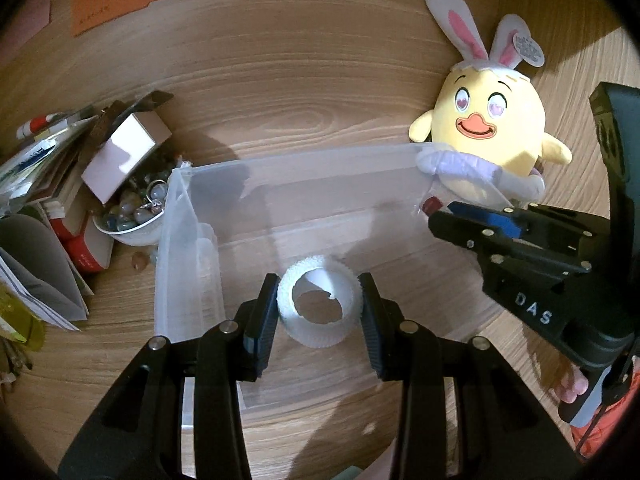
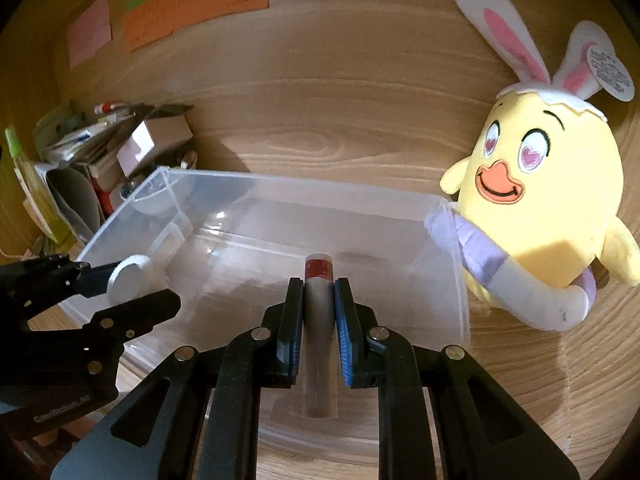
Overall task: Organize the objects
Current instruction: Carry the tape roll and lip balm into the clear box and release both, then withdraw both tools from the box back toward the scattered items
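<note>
Clutter at left: we see a leaning stack of books and papers (image 1: 48, 200) at the left edge of the wooden surface (image 1: 320, 92), with a small open cardboard box (image 1: 124, 152) tipped over a white bowl of coloured stones (image 1: 136, 216) just beside it.
Clear bin: we find a translucent rectangular plastic bin (image 1: 188, 248) standing open-topped on the surface, its left wall near the bowl and its right corner touching the plush toy.
Left gripper: our left gripper (image 1: 319, 312) holds a white roll of hook-and-loop tape (image 1: 318, 308) over the inside of the bin; its fingers (image 1: 264, 312) are clamped on the roll's two sides, and the roll's open centre faces the camera.
Same gripper from the right wrist view: we see the left gripper (image 2: 120, 280) over the bin's left rim, with the white roll (image 2: 130, 276) at its tip.
Right gripper: our right gripper (image 2: 319, 320) has its fingers (image 2: 344, 320) pressed onto a slim clear tube with a red label (image 2: 319, 296), which points away from the camera over the bin's floor.
Plush toy: we see a yellow chick plush with white-and-pink rabbit ears (image 1: 492, 120) lying on the surface at the bin's right end, a round paper tag on one ear.
Notes: we see orange, pink and green paper sheets (image 2: 192, 8) at the far edge; we cannot read them.
</note>
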### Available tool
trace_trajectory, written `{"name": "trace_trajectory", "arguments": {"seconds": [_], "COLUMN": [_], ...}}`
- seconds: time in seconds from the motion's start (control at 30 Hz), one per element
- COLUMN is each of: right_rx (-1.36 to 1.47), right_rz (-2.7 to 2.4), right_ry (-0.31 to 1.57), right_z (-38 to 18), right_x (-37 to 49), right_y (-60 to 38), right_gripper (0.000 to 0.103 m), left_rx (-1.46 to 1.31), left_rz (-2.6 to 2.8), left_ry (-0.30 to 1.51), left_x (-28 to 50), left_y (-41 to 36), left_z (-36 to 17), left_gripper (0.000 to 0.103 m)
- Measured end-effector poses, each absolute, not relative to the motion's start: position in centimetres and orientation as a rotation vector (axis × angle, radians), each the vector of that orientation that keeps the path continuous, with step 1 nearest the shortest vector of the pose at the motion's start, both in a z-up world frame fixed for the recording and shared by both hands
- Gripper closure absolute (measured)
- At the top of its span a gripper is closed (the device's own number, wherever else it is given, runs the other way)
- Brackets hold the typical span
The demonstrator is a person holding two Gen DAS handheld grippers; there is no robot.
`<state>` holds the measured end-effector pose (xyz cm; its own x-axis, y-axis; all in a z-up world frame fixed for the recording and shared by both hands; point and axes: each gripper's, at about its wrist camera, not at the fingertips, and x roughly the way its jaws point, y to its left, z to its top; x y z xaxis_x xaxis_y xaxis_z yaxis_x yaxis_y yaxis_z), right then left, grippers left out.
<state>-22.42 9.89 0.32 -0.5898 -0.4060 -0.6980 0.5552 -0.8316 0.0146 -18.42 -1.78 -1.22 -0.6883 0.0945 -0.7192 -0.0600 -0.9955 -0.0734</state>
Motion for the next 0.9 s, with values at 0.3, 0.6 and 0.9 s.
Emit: {"name": "trace_trajectory", "arguments": {"seconds": [0.3, 0.6, 0.9], "right_rx": [1.010, 1.055, 1.018], "right_rz": [-2.365, -2.340, -2.348], "right_ry": [0.306, 0.293, 0.303], "right_z": [-0.4, -0.9, 0.2], "right_x": [-22.7, -23.1, -22.4], "right_y": [9.5, 9.7, 10.2], "right_gripper": [0.089, 0.089, 0.073], "left_rx": [-1.190, -1.135, -1.090], "left_rz": [2.818, 2.853, 2.896], "left_ry": [-0.042, -0.008, -0.028], "left_x": [-18.1, -17.2, -15.8], "left_y": [-1.4, -1.2, -1.6], "left_z": [-1.0, 0.0, 1.7], "left_gripper": [0.042, 0.037, 0.030]}}
